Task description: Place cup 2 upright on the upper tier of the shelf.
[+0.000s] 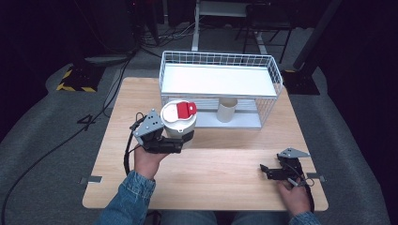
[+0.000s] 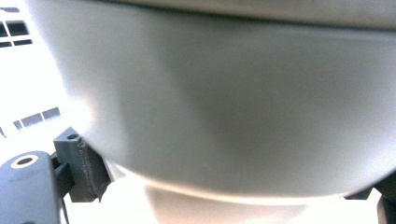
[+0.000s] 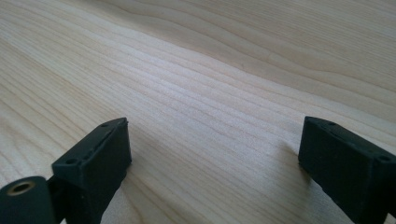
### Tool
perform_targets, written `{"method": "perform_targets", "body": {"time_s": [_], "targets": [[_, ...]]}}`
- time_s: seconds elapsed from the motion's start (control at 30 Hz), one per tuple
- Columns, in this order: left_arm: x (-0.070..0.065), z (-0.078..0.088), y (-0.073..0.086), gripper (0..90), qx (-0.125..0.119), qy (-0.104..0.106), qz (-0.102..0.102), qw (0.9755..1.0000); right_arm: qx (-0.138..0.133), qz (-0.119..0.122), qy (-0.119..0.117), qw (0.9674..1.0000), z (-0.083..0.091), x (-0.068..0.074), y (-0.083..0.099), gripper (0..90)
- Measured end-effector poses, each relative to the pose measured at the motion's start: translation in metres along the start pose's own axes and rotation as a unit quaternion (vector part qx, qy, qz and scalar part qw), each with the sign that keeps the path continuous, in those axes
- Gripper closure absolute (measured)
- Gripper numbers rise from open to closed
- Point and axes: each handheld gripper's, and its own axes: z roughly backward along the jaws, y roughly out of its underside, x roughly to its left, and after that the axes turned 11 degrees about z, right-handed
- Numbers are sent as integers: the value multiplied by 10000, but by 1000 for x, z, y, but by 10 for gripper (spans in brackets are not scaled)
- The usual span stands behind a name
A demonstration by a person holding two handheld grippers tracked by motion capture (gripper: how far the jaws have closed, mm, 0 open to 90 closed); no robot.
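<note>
A white round canister [image 1: 180, 124] with a red flip tab on its lid is held just above the wooden table [image 1: 220, 180], in front of the wire rack. My left gripper [image 1: 184, 139] is shut on the canister's lower body, coming in from the left. In the left gripper view the canister's pale wall [image 2: 224, 107] sits close up between the two jaws, with one black pad [image 2: 84, 170] against its left side. My right gripper [image 1: 265, 171] lies low at the table's front right, pointing left. Its jaws stand open over bare wood, with nothing between the pads [image 3: 100, 161].
A white wire rack [image 1: 220, 79] with a flat white shelf stands at the back of the table. Under that shelf is a small white cup [image 1: 226, 110]. Dark floor, cables and stands lie beyond the table's far edge.
</note>
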Motion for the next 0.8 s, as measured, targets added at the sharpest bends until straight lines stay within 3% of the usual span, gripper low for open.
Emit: {"method": "perform_targets", "body": {"time_s": [0.43, 0.67, 0.8], "targets": [[-7, -9, -36, 128, -149, -26, -36, 9999, -2, 4, 3, 10000, 0, 0, 0, 97], [-6, -16, -56, 128, -215, 20, -1, 9998, -4, -10, 6, 10000, 0, 0, 0, 97], [-4, -22, -65, 128, -221, -59, 7, 9997, -5, -10, 6, 10000, 0, 0, 0, 97]]}}
